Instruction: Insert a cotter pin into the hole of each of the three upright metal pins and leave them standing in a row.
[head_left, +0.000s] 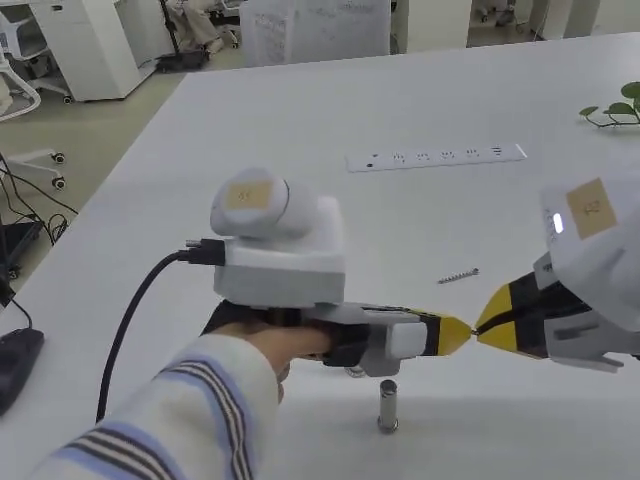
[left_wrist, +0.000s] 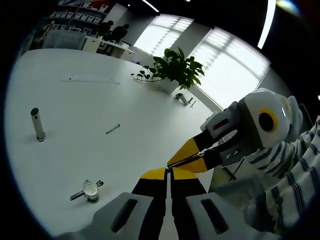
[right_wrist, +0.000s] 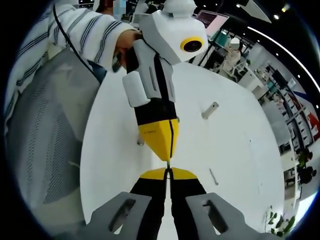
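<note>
Two grippers meet tip to tip low in my head view. The left gripper (head_left: 465, 335), held by a hand (head_left: 280, 348) in a striped sleeve, lies level and points toward 3 o'clock. The right gripper (head_left: 482, 327) faces it from 3 o'clock. Both pairs of jaws are pressed to a narrow slit. I see a thin dark sliver where the tips touch, too small to name.

At 7 o'clock of the tips an upright metal pin (head_left: 387, 405) stands free on the white table (head_left: 300, 120). Something under the left gripper is mostly hidden. In the left gripper view an end-on pin (left_wrist: 90, 190) at 8 o'clock has a fitted cotter pin (left_wrist: 76, 195) through it, and a bare metal pin (left_wrist: 36, 125) stands at 9 o'clock.

Farther out a loose cotter pin (head_left: 458, 276) lies at 12 o'clock with open tabletop around it. Beyond it are the power strip (head_left: 435, 156) and a plant (head_left: 615, 108) cut by the edge.
</note>
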